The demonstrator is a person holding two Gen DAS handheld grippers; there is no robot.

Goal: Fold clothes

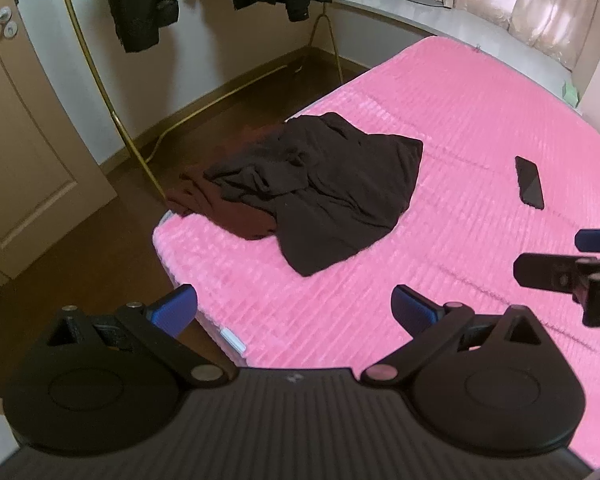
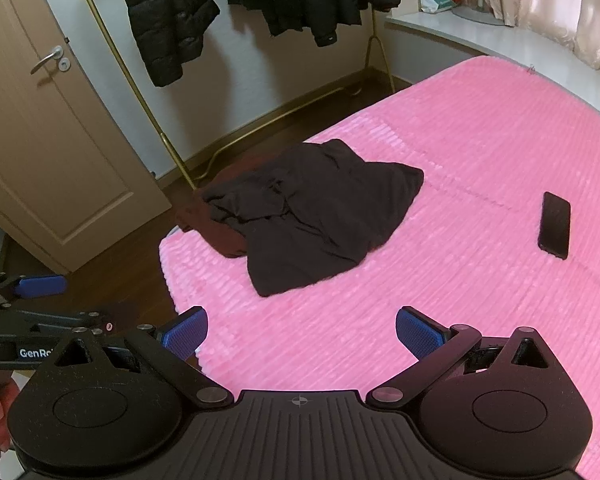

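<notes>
A crumpled black garment (image 1: 332, 196) (image 2: 320, 220) lies in a heap near the left corner of the pink bed (image 1: 460, 128) (image 2: 480, 152). A dark reddish-brown garment (image 1: 220, 208) (image 2: 216, 228) sticks out from under its left side. My left gripper (image 1: 294, 310) hovers over the bed's near edge, open, with nothing between its blue pads. My right gripper (image 2: 302, 330) is also open and empty, well short of the heap. The right gripper's fingers (image 1: 548, 270) show at the right edge of the left wrist view. The left gripper's finger (image 2: 40, 285) shows at the left edge of the right wrist view.
A black phone (image 1: 529, 187) (image 2: 555, 225) lies on the bed to the right of the clothes. Dark jackets (image 1: 144, 4) (image 2: 168, 16) hang on a gold rack (image 1: 112, 112) behind the bed. A beige door (image 2: 52, 128) stands at left. Curtains (image 1: 540, 0) hang at the back right.
</notes>
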